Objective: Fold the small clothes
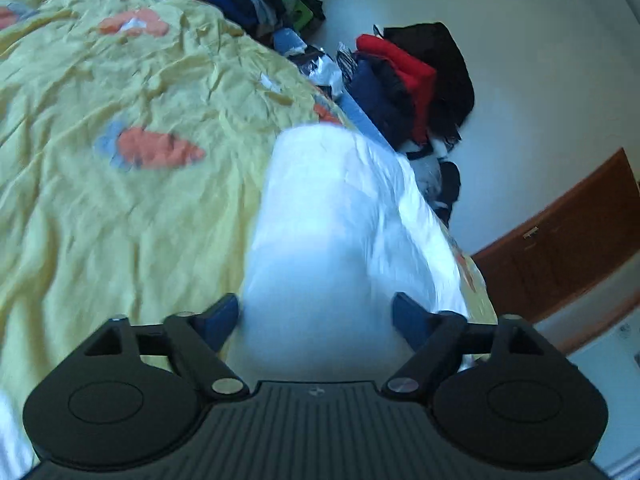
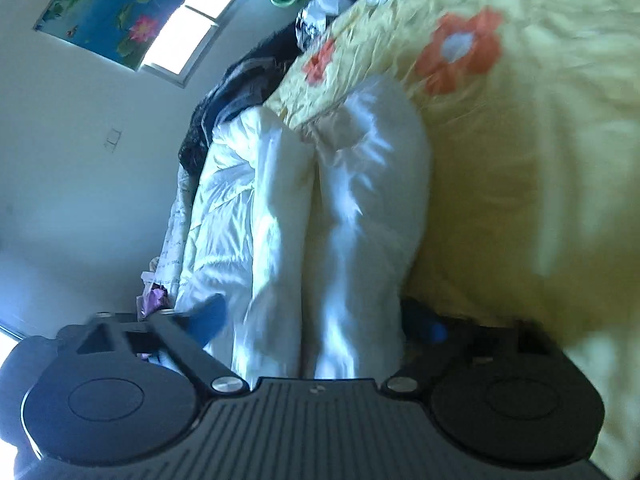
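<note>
Fingers (image 1: pixel 218 318) of left gripper (image 1: pixel 316 316) spread wide either side of white garment (image 1: pixel 340 216), not pinching. Same on right gripper (image 2: pixel 316 320): blue fingers (image 2: pixel 210 318) apart, white garment (image 2: pixel 352 216) bunched between. Garment along edge of yellow flowered bed cover (image 1: pixel 100 208), open cover beside. Only left view: clothes pile (image 1: pixel 412 80), wooden door (image 1: pixel 568 240). Only right view: window (image 2: pixel 196 20), lotus poster (image 2: pixel 112 4). No legible writing.

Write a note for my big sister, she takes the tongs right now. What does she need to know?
Left tongs: open, white garment between the fingers.
Right tongs: open too, around the same white cloth.
The garment lies bunched on the yellow flowered bedspread; pictures are blurred.
Done: no neat fold visible.
Left: spread it flat, fold it, probably add it to the folded pile.
</note>
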Demonstrator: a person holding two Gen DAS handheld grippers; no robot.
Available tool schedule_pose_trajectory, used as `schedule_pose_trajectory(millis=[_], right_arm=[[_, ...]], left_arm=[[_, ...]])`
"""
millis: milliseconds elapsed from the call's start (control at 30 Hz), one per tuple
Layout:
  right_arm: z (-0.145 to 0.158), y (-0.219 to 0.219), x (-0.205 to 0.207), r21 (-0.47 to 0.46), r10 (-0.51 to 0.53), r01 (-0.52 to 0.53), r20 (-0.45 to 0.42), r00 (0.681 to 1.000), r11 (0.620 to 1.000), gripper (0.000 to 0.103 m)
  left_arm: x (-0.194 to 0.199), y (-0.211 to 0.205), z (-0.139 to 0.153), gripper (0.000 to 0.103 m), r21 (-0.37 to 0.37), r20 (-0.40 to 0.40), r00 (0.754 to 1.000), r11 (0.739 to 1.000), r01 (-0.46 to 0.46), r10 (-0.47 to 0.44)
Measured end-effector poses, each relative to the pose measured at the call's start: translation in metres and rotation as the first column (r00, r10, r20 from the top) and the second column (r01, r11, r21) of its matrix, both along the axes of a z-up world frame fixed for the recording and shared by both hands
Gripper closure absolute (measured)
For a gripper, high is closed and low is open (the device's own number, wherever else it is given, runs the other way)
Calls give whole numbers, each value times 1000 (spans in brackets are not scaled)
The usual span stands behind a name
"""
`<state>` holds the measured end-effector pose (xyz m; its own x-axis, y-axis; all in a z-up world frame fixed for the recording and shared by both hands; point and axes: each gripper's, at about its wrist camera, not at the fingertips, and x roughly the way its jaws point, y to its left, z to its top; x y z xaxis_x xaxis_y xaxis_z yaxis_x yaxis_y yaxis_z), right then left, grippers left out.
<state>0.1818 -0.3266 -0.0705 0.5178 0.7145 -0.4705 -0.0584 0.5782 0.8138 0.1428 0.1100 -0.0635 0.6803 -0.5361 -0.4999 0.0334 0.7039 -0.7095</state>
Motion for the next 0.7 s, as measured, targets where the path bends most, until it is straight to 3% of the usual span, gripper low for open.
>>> schedule_pose_trajectory(millis=[133,200,233,267,300,333,400,500,533,600,700], right_arm=[[-11,-12,-30,98,-2,7,-53,999,995,2],[-14,2,-39,81,22,-19,-31,999,997,8],[-15,10,-47,54,40,-39,-23,999,998,27],[-17,20,-46,34,71,-70,-39,997,997,44],[-18,29,-47,9,99,-99,-40,994,995,69],[-14,35,-51,-37,120,-120,5,993,992,72],[-3,41,-56,-110,162,-155,60,985,982,74],[-2,49,-54,-206,200,-180,79,977,962,74],[-7,54,-51,-258,209,-182,83,974,949,68],[-12,55,-49,-259,188,-159,94,978,953,67],[-6,46,-63,-235,130,-111,66,989,966,48]], left_arm=[[-23,-6,-23,14,-44,-69,997,998,35,-38],[-29,-13,-24,15,-30,-38,998,999,45,-46],[-27,-16,-24,23,-16,-41,998,999,51,-52],[-26,-17,-21,39,-7,-54,997,999,50,-50],[-24,-17,-19,47,-7,-63,996,998,62,-62],[-22,-14,-15,57,-8,-60,996,997,72,-72],[-20,-7,-7,60,7,-64,993,995,100,-99],[-23,-19,-7,60,117,-56,989,983,140,-134],[-21,-27,-9,60,158,-51,990,978,139,-132],[-24,-35,-11,52,232,-26,993,966,114,-111],[-41,-36,-3,41,302,23,997,951,65,-76]])
